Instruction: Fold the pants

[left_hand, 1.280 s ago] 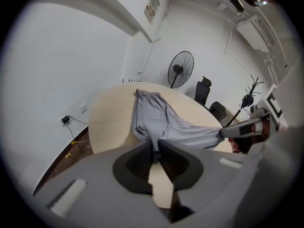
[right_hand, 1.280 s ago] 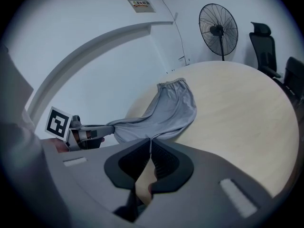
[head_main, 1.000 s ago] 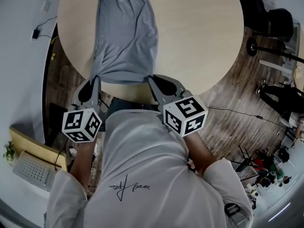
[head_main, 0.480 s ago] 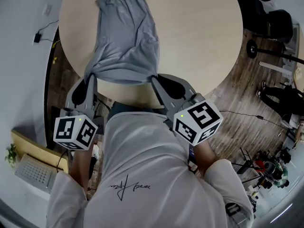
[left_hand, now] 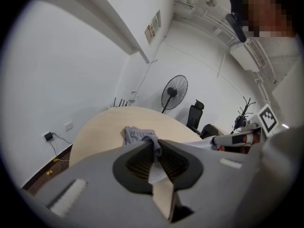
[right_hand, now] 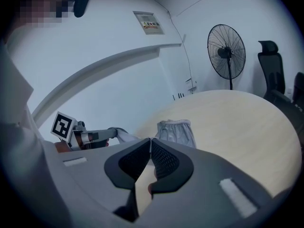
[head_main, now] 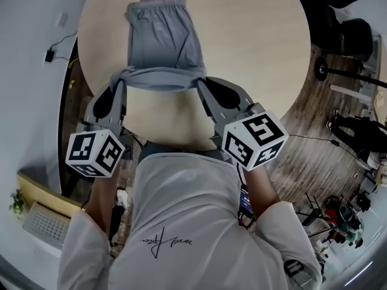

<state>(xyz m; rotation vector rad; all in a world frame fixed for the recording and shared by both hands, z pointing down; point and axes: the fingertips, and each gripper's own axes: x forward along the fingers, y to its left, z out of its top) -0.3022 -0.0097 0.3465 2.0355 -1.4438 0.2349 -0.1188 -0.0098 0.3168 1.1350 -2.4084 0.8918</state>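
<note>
You are carrying the leg ends of the soft grey fabric pants [head_main: 163, 47] away from you across the round pale wooden table [head_main: 260, 47]. A second ago those hems were hanging at the table's near edge with the legs stretched long. Now they are riding above the cloth, roughly halfway to the elastic waistband [head_main: 156, 5] at the far side — so the end-to-end fold is taking shape.

Your left tongs [head_main: 121, 78] are clenching the left hem corner; a bunch of grey cloth is showing between the pads in the left gripper view. Your right tongs [head_main: 201, 80] are pinching the right corner, almost fully closed on the thin fabric.

The pants are lying left of centre on the table, waistband flat, the lifted edge sagging between the two tongs. By my reading the fold is about midway — the hems are not yet reaching the waistband.
</note>
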